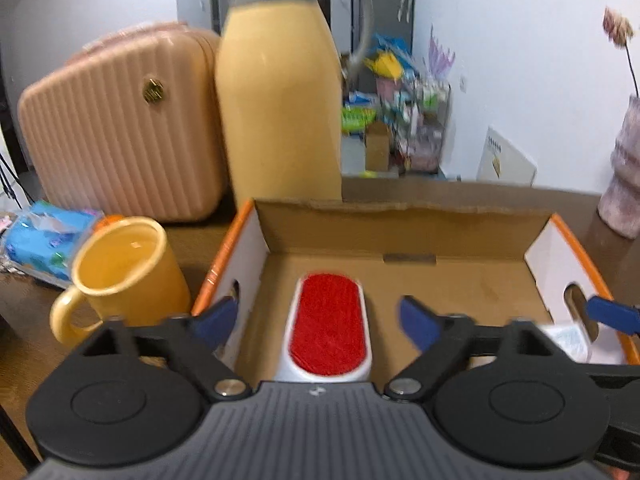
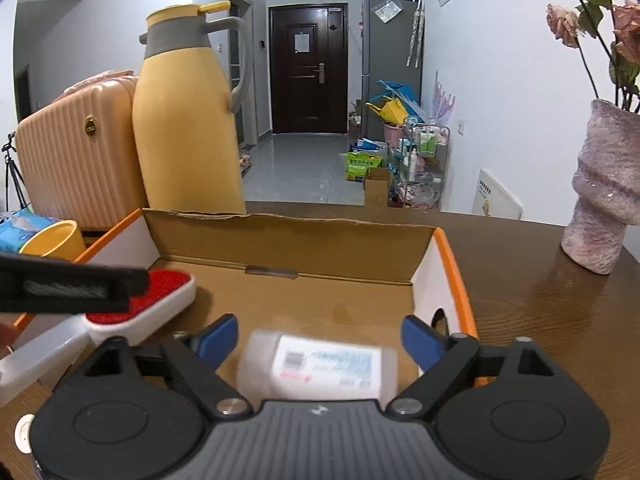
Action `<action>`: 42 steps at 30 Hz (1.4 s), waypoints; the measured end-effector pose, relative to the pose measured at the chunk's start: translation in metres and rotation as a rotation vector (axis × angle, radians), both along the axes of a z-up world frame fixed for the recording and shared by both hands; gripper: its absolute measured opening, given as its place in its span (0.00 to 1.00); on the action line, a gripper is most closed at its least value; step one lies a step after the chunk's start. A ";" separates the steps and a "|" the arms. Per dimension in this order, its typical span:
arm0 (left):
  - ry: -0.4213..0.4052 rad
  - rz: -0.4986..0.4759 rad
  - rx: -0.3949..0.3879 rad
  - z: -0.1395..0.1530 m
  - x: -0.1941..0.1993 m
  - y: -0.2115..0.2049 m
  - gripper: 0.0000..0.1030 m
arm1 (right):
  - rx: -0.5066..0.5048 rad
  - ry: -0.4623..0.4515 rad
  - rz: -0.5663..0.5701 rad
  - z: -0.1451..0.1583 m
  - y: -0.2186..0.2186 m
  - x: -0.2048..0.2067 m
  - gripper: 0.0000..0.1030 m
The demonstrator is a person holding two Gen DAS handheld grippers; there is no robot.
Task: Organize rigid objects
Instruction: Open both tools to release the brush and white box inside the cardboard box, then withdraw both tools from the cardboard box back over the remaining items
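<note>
Now both tools hang spread over the open cardboard box (image 1: 400,224): left tool (image 1: 318,322) astride the stiff, light red-padded white lint brush (image 1: 328,320), best pinched across its narrow sides; right tool (image 2: 318,340) above the slick, blurred clear plastic bottle (image 2: 320,364).

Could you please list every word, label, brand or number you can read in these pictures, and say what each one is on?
None of the text can be read.
Bottle label: barcode and printed lines, blurred.
Gold badge on the pink suitcase: too small.
Green bag on the floor: characters too small.
White board against the wall: print too small.
Paper on the dark door: illegible.
</note>
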State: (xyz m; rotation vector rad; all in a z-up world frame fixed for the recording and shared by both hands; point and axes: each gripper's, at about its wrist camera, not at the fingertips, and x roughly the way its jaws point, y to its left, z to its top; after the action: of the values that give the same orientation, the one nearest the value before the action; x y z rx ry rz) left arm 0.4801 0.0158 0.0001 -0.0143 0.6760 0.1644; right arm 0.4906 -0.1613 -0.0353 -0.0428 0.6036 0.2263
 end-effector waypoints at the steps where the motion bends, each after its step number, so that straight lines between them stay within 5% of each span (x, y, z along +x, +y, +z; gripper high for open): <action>1: -0.018 0.008 0.016 0.003 -0.004 0.000 0.97 | 0.000 0.000 -0.003 0.001 0.000 0.000 0.90; 5: -0.038 0.005 0.032 0.009 -0.010 0.002 0.97 | 0.006 0.000 -0.015 0.003 -0.004 -0.002 1.00; 19: -0.061 -0.009 0.017 0.013 -0.027 0.004 1.00 | 0.018 -0.013 -0.009 0.009 -0.007 -0.015 1.00; 42: -0.157 -0.033 -0.033 0.030 -0.108 0.014 1.00 | 0.030 -0.119 -0.010 0.033 -0.021 -0.101 1.00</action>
State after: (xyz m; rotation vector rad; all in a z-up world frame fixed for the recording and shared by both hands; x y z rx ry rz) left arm 0.3721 0.0302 0.0298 -0.0475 0.5223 0.1187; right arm 0.3892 -0.1821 -0.0020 -0.0241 0.4817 0.2211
